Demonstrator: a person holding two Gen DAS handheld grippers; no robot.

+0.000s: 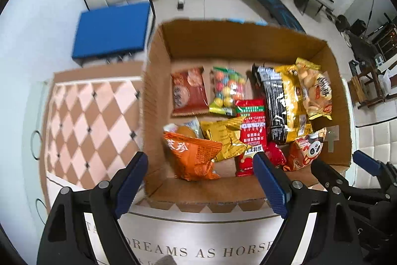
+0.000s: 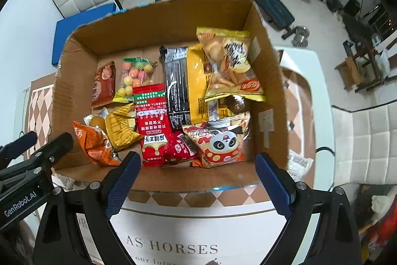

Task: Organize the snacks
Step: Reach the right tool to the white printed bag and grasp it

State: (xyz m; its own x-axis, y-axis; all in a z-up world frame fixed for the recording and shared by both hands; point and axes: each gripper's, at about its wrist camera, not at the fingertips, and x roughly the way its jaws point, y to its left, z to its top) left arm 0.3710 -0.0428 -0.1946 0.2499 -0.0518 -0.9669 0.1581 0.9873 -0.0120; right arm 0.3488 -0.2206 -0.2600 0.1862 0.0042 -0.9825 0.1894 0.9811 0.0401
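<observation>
Both the left gripper (image 1: 199,174) and right gripper (image 2: 198,178) hung spread wide and empty over the near edge of the cardboard box (image 2: 74,81), snack packets (image 2: 153,121) lying loose inside it, likely just dropped in for sorting.

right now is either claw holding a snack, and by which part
Nothing is held: the left claw and right claw both stand open above the cardboard box.

light: bright, even | blur: slight motion | edges: fisheye-bent, dark corners
</observation>
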